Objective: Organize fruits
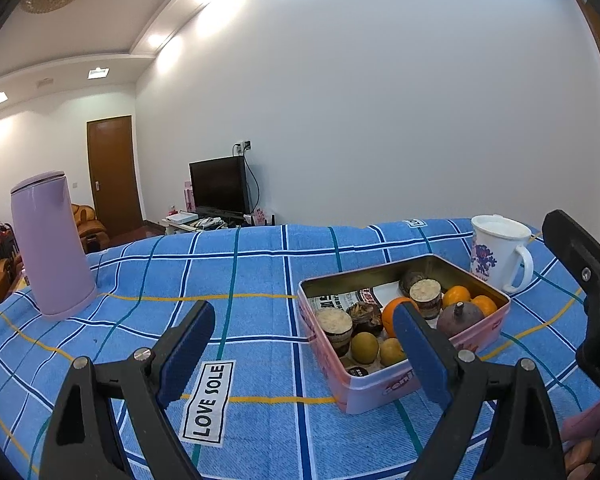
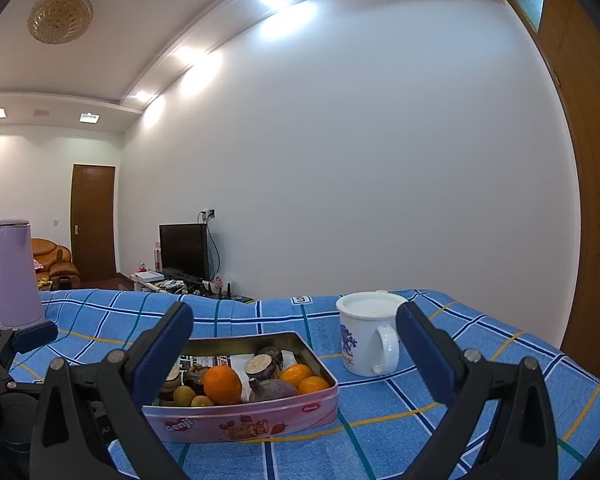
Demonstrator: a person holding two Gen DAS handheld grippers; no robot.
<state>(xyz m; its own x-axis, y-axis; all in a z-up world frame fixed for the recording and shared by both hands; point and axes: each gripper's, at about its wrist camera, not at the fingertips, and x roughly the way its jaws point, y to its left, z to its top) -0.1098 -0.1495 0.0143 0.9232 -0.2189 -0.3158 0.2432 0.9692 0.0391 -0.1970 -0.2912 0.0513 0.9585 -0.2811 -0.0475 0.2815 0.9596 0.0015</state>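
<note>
Gaping claws (image 1: 304, 344) flanking fruit tin (image 1: 380, 384)

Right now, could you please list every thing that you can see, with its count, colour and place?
tin: one, pink, open, on the cloth, near centre
oranges: three, orange, in the tin
small round fruits: three, yellow-green, near end of the tin
dark round fruit: one, purple-brown, in the tin
cut dark pieces: several, brown with pale tops, in the tin
mug: one, white with blue print, lidded, beyond the tin to the right
kettle: one, lilac, far left on the cloth
cloth: one, blue checked, covering the table
television: one, black, by the far wall
door: one, brown, closed, far left
left gripper: black with blue pads, open, empty
right gripper: same, open, empty
</note>
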